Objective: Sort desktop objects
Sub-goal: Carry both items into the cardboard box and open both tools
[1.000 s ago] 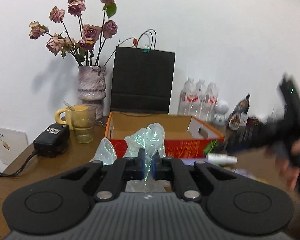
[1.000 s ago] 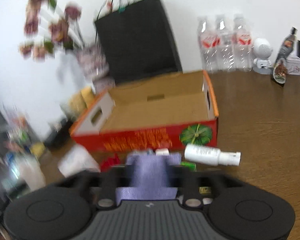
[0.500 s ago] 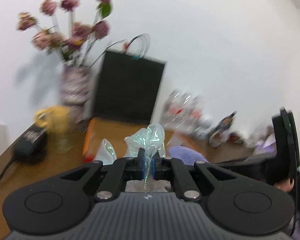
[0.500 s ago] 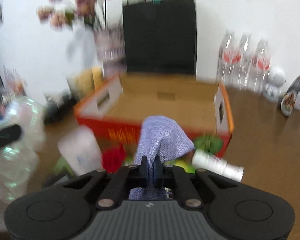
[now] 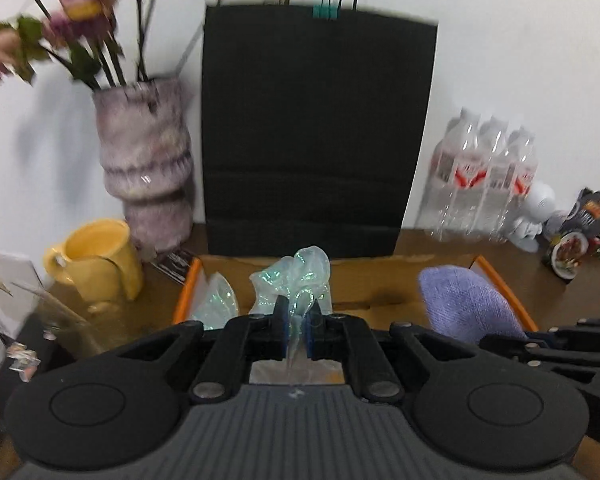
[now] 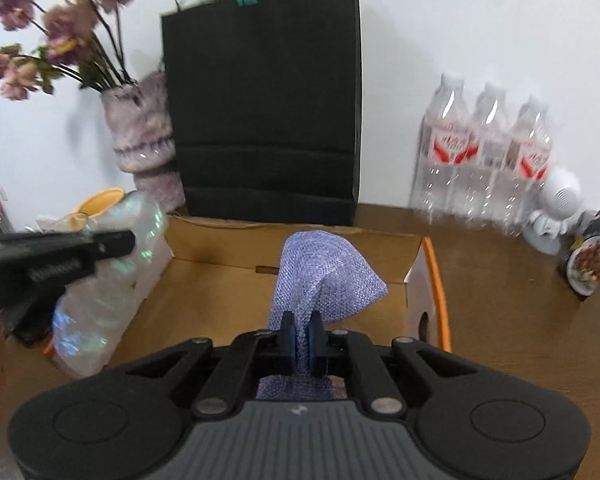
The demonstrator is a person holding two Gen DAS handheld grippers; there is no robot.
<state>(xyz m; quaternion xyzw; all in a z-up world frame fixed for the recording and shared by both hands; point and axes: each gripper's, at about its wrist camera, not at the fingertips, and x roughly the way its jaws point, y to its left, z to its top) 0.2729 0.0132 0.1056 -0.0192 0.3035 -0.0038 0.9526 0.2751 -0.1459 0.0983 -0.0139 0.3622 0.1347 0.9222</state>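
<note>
1. The iridescent plastic bag (image 5: 300, 280), clear film with green-blue glints, rises crumpled in the lower middle of the left wrist view, over the near left part of the cardboard box (image 5: 380, 280). A thin strip of it runs between the jaws of the left gripper (image 5: 296, 330); the jaws are opening, a narrow gap shows beside the film, and the pads no longer seem to press it.
2. The purple cloth (image 6: 324, 276), a knitted weave folded into a peak, stands in the middle of the right wrist view above the box floor (image 6: 220, 292). The right gripper (image 6: 300, 338) has the cloth's lower part filling the gap between its jaws; they are opening but appear to touch it on both sides.
3. In the right wrist view the left gripper (image 6: 112, 244) comes in from the left edge, with the bag (image 6: 112, 280) hanging under it at the box's left wall.
4. The box is open-topped with orange rims (image 6: 436, 280); its floor between bag and cloth lies bare.
5. Behind the box, close to its far wall, stands a black paper bag (image 6: 260, 100). A vase (image 5: 144, 160) and a yellow mug (image 5: 96, 256) sit at the upper left.
6. At right, water bottles (image 6: 488, 152) stand on the bench (image 6: 500, 320), which lies open beside the box's right rim.
</note>
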